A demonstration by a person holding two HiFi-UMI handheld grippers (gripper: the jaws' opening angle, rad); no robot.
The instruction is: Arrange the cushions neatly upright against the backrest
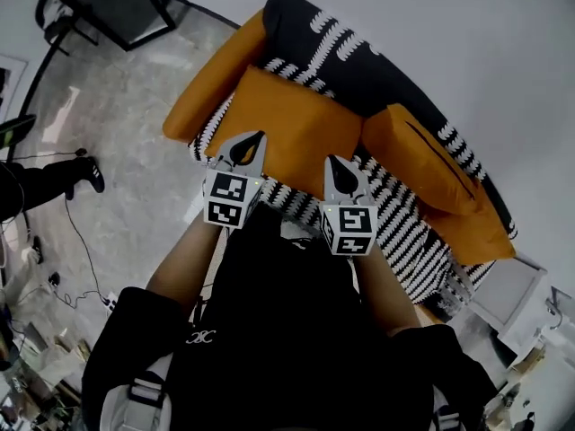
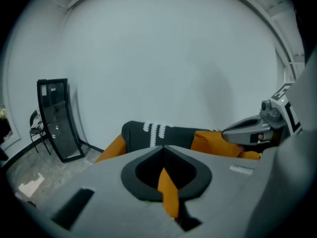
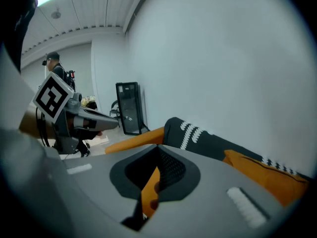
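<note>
Orange cushions (image 1: 296,128) on striped sofa (image 1: 359,65)

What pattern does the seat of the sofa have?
The sofa seat has black-and-white stripes; head view shows it best.

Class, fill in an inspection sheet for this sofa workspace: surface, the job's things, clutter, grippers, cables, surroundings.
Surface: sofa with a striped black-and-white seat, a dark backrest and orange arms.
Job's things: large orange cushion on the seat towards the left; smaller orange cushion at the right by the backrest; how upright each stands is unclear.
Clutter: odds and ends on the floor, too blurred to name.
Grippers: left gripper and right gripper, jaws together, nothing held, over the large cushion's near edge.
Cables: black cable across the floor.
Surroundings: grey floor, white wall, black framed stand, another person's shoe.
</note>
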